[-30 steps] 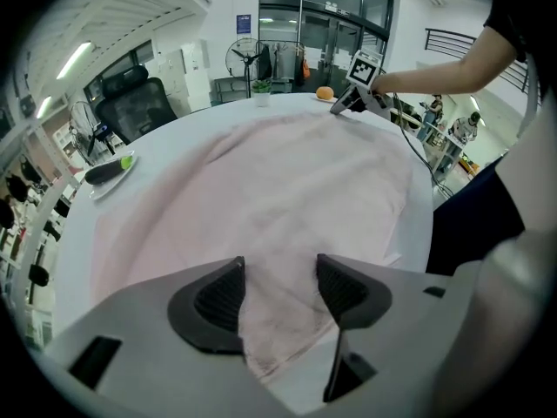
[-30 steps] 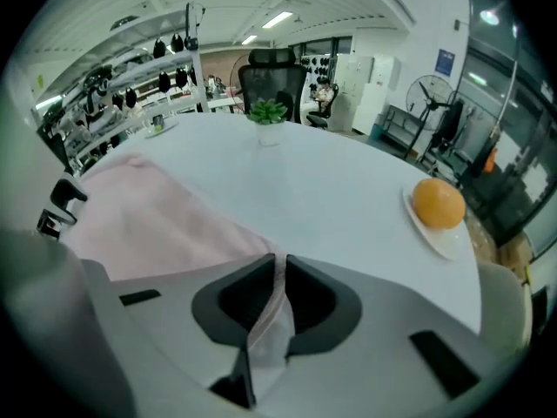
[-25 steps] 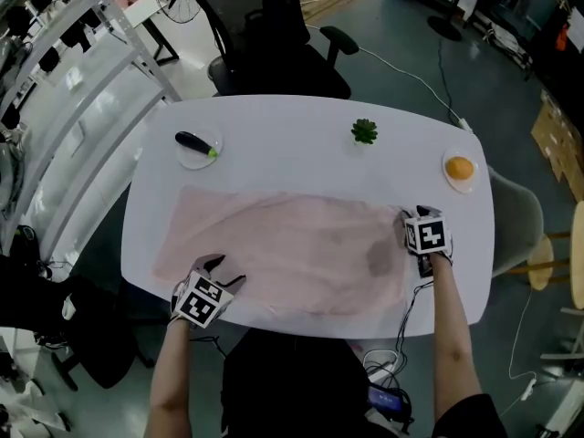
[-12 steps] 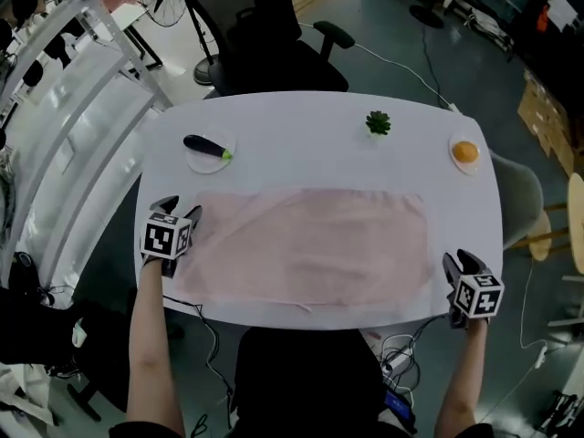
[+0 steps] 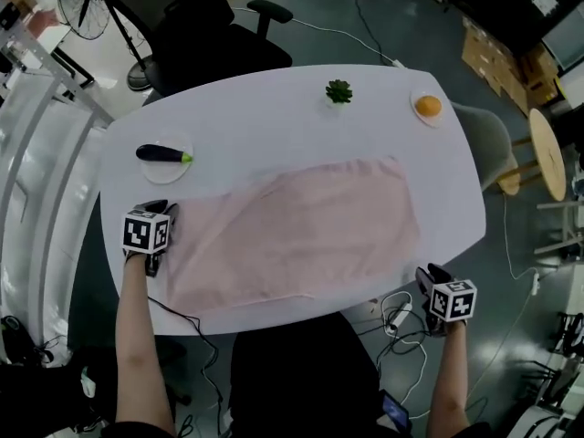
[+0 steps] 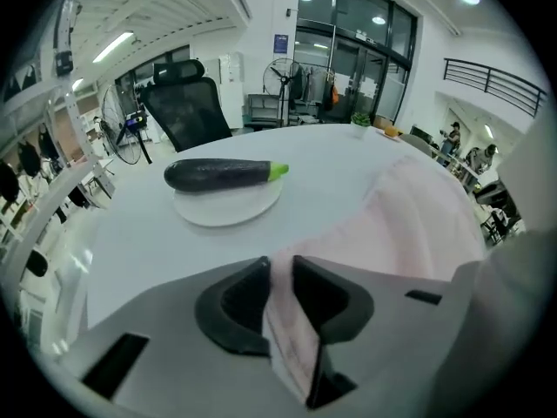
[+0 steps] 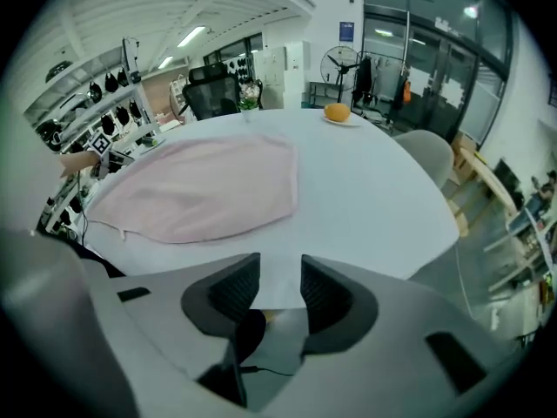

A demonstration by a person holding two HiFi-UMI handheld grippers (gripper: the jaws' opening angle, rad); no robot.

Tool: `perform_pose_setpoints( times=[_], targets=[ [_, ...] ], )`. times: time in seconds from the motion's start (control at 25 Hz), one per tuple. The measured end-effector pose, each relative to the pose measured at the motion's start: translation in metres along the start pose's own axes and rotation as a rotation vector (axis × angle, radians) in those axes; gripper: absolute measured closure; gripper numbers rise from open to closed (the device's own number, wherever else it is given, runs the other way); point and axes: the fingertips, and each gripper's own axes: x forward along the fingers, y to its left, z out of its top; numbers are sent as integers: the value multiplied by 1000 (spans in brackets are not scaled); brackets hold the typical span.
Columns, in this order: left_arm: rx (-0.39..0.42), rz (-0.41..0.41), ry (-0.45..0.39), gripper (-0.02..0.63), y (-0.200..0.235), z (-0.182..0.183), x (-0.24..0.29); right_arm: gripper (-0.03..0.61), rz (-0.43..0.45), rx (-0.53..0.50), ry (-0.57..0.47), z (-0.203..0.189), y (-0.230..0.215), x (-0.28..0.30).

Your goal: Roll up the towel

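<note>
A pink towel (image 5: 301,226) lies spread flat on the white oval table (image 5: 274,108). My left gripper (image 5: 164,210) is at the towel's left short edge. In the left gripper view its jaws (image 6: 280,264) have just been closing, and a fold of the towel (image 6: 418,225) is pinched between the pads. My right gripper (image 5: 429,274) hangs just off the table's near right rim, apart from the towel. In the right gripper view its jaws (image 7: 280,273) have just closed a little but keep a gap with nothing in it; the towel (image 7: 200,190) lies further ahead.
A dark eggplant (image 5: 164,154) lies on a white plate left of the towel. A small green plant (image 5: 338,90) and an orange (image 5: 427,106) on a plate stand at the far edge. A black office chair (image 5: 201,26) is behind the table, with cables (image 5: 397,318) on the floor.
My left gripper went from the towel's near left corner to its left edge and closed on it. My right gripper left the towel's right end and moved off the table's near right rim.
</note>
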Motion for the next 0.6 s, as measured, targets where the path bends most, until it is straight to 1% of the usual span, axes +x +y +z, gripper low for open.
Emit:
perform_pose_setpoints(
  times=[0.04,0.12,0.24,0.36,0.44,0.48,0.52,0.6],
  targets=[
    [3,12,-7,558,2,2,-1,420,1,3,2,-2,3,0],
    [23,62,-29,566,8,7,-5,422,5,-12,9,-4,10,2],
    [45,160,-55,566,22,15,-12,423,10,-69,28,0,16,8],
    [101,253,-24,565,31,12,-8,423,3,-110,52,2,10,14],
    [119,273,-2,551,31,9,-3,423,6,-125,61,3,5,18],
    [101,266,-1,536,29,9,-3,423,9,-131,61,4,2,19],
    [66,248,-6,505,25,10,-4,423,13,-137,59,6,-1,20],
    [-7,200,-30,326,14,13,-11,422,27,-152,49,13,-6,23]
  ],
)
